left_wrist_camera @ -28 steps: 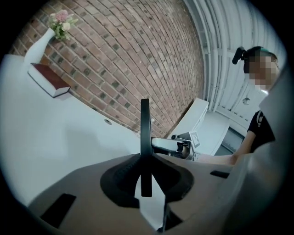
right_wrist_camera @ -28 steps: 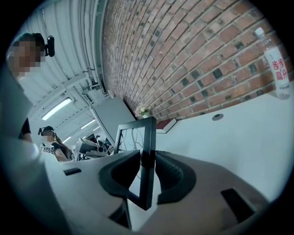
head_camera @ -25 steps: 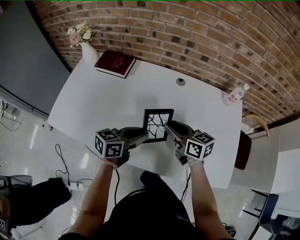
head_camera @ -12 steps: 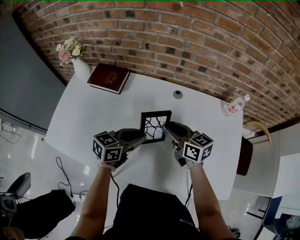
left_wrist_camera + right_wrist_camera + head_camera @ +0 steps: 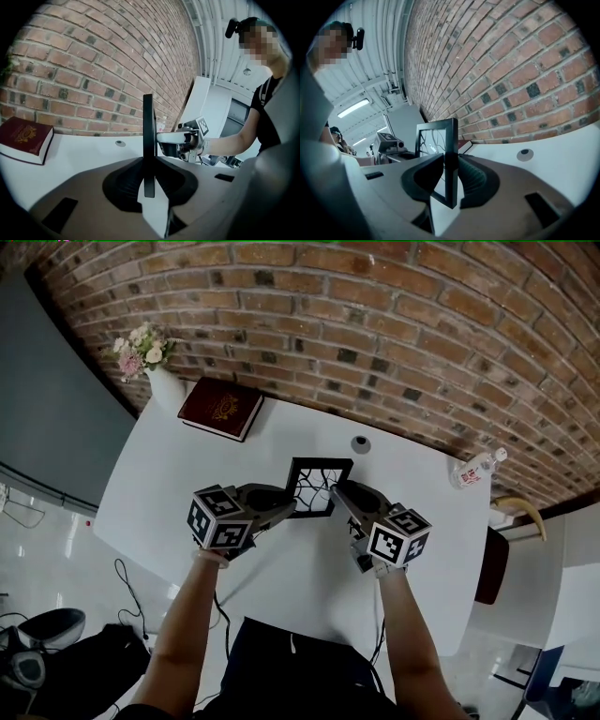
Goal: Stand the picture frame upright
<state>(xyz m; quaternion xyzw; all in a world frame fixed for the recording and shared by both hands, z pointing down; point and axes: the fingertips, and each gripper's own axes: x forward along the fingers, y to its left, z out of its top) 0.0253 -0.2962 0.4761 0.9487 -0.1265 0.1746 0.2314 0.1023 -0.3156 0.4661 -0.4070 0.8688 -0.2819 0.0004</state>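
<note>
- Head view: You hold the picture frame [image 5: 317,486] over the white table [image 5: 187,484], to the right of the red book [image 5: 221,409] and nearer to you than the book.
- Your left gripper [image 5: 286,503] pinches the frame's left side. Your right gripper [image 5: 342,495] pinches its right side.
- I think you hold both sides so the frame cannot spin or tip while you stand it up.
- The side with the black branch drawing points toward you and a little up.
- Left gripper view: The jaws of the left gripper [image 5: 149,183] are closed on the edge of the frame [image 5: 149,140]. You see it from the side here, as a thin black bar.
- That bar runs straight up and down, so the long side of the frame stands tall.
- The book [image 5: 26,139] lies far off to the left of the frame. The right gripper [image 5: 185,138] reaches in on the side away from the book.
- Right gripper view: The jaws of the right gripper [image 5: 451,180] are closed on the frame's [image 5: 440,145] side bar, low down near a bottom corner.
- A low grip may help you set the bottom edge down softly.
- The frame is taller than it is wide.
- I cannot tell if its bottom touches the table yet.
</note>
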